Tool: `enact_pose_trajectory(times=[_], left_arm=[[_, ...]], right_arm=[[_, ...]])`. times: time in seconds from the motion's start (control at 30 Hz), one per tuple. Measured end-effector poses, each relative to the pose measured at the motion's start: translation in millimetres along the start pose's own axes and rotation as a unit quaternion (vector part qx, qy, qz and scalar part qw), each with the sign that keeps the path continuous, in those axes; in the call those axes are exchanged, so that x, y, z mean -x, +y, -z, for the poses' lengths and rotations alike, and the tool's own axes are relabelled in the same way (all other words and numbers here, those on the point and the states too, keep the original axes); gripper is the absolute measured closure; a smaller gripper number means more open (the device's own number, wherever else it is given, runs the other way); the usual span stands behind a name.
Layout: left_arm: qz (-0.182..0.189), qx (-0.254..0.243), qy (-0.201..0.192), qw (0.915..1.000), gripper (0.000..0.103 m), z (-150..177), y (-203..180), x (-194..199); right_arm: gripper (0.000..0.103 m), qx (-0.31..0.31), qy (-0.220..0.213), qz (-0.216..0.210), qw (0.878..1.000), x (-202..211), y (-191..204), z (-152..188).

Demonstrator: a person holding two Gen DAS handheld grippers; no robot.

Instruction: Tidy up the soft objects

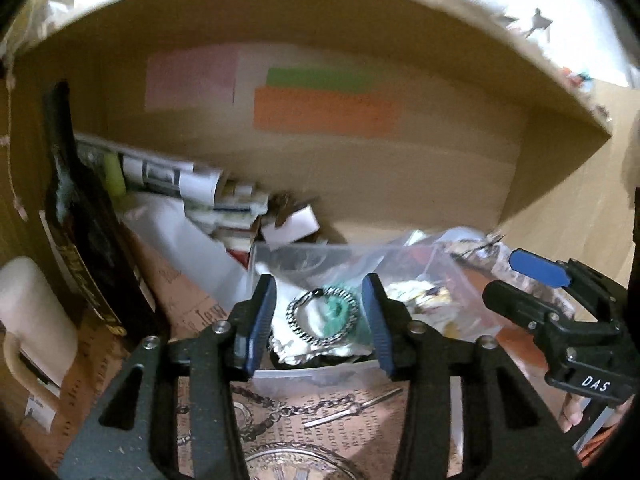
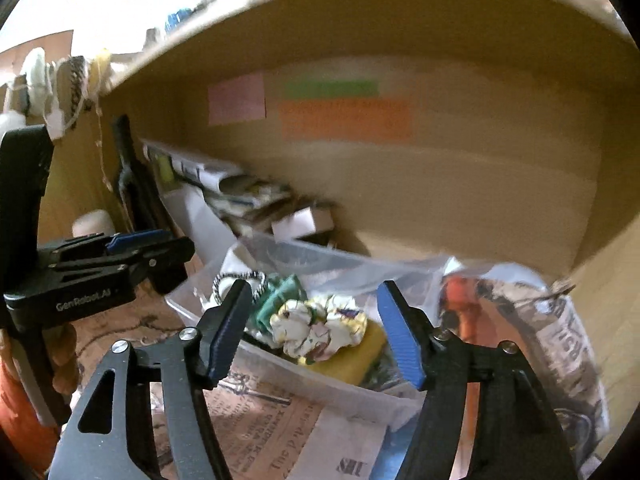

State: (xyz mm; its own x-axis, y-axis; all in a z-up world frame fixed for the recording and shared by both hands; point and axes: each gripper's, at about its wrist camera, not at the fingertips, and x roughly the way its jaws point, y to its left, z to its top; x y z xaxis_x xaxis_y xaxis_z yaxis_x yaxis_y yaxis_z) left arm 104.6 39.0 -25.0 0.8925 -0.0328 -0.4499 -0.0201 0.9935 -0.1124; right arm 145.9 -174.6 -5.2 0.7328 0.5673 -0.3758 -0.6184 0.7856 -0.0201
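A clear plastic bin (image 1: 320,372) (image 2: 280,360) sits inside a cardboard box and holds soft hair ties. In it lie a black-and-white braided tie (image 1: 322,320) (image 2: 236,280), a green scrunchie (image 1: 340,312) (image 2: 280,296), a floral white-and-yellow scrunchie (image 2: 320,330) (image 1: 416,298) and a yellow soft piece (image 2: 352,360). My left gripper (image 1: 322,320) is open, its jaws either side of the braided tie and green scrunchie, just above them. My right gripper (image 2: 316,328) is open, its jaws either side of the floral scrunchie.
The cardboard box wall (image 1: 320,80) with coloured paper labels rises behind. Rolled papers and small boxes (image 1: 224,200) pile at the back left beside a dark flat package (image 1: 84,248). A crinkled clear bag (image 2: 520,320) lies right of the bin. Printed paper (image 2: 260,420) lines the floor.
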Motion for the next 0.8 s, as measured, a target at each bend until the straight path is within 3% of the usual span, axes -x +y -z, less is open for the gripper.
enact_pose_trajectory(times=[0.17,0.4,0.6,0.8], left_arm=[[0.009,-0.010,-0.042,0.9990,0.052,-6,-9,32],[0.007,-0.024,-0.098,0.9949,0.033,-11,-19,69],[0.003,-0.027,-0.121,0.9923,0.016,-9,-23,90],[-0.011,-0.040,-0.134,0.9901,0.007,-5,-31,97]], right_arm=[[0.032,0.005,-0.042,0.009,0.999,30,6,-7],[0.018,-0.005,-0.087,0.017,0.996,62,9,-12],[0.002,-0.012,-0.103,0.022,0.994,74,10,-11],[0.001,-0.013,-0.104,0.029,0.994,80,11,-7]])
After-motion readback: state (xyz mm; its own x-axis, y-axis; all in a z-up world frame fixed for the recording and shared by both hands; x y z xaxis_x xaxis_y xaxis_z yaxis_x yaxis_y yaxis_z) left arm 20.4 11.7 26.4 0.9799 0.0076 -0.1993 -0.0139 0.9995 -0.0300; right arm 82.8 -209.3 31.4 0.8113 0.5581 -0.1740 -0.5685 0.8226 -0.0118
